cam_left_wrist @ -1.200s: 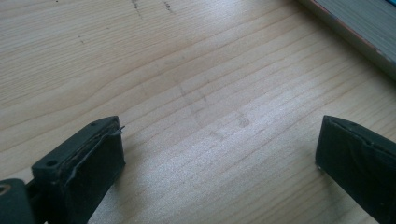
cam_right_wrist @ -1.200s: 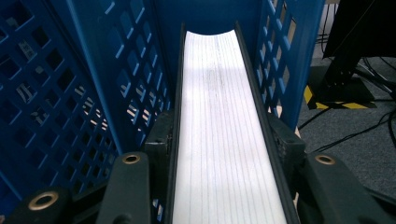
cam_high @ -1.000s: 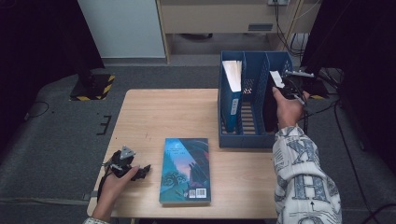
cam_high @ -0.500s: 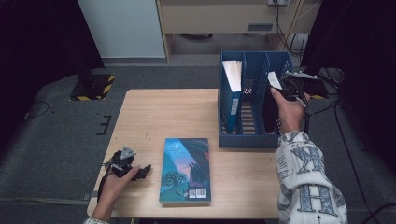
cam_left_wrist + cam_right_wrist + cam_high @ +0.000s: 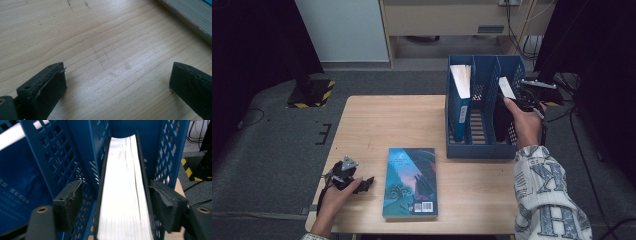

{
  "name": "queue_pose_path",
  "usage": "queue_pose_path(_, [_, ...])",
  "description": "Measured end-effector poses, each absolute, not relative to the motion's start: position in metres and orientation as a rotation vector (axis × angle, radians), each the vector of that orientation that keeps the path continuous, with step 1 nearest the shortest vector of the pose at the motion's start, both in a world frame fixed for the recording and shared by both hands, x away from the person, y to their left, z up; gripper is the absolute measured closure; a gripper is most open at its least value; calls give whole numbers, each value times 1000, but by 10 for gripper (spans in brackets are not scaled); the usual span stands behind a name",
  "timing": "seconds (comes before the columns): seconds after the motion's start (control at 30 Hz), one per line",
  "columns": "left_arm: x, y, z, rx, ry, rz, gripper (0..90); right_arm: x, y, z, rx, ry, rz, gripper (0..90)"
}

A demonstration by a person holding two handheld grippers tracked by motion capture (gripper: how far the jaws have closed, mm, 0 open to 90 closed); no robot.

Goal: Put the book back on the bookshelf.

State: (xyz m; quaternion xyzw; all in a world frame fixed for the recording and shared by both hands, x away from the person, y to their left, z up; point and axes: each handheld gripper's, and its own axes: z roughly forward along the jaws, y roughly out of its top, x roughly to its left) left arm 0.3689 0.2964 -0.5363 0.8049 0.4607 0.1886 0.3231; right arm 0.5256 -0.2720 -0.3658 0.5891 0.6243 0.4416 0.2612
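- A dark book (image 5: 123, 192) is stood in the right slot of the blue file rack (image 5: 472, 150); the right claw (image 5: 117, 206) has just been opening around it, pads clear.
- The left claw (image 5: 357, 184) is rested wide and empty on the bench (image 5: 402, 120).
- A withdrawal, then the flat book (image 5: 410, 181), is judged next.

- Blue file rack (image 5: 472, 150), lattice-patterned walls, is showing at upper right.
- Black-covered book (image 5: 123, 195) is showing white pages.
- Teal book (image 5: 410, 181) is lying at lower centre.
- Table (image 5: 377, 125) is showing pale wood grain.
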Motion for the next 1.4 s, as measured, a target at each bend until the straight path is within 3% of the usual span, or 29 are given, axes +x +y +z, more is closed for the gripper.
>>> queue_pose_path(0.13, [369,296,-536,2113,1206,493,0,521,-270,-360,1557,1689,1174,158])
queue_pose_path(0.37, [368,296,-536,2105,1211,492,0,509,-275,-355,1565,1680,1173,113])
queue_pose_path(1.1, [366,295,-537,2104,1209,494,0,458,-271,-357,1508,1726,1228,85])
queue_pose_path(1.4, [364,294,-537,2104,1210,493,0,443,-267,-374,1525,1771,1210,87])
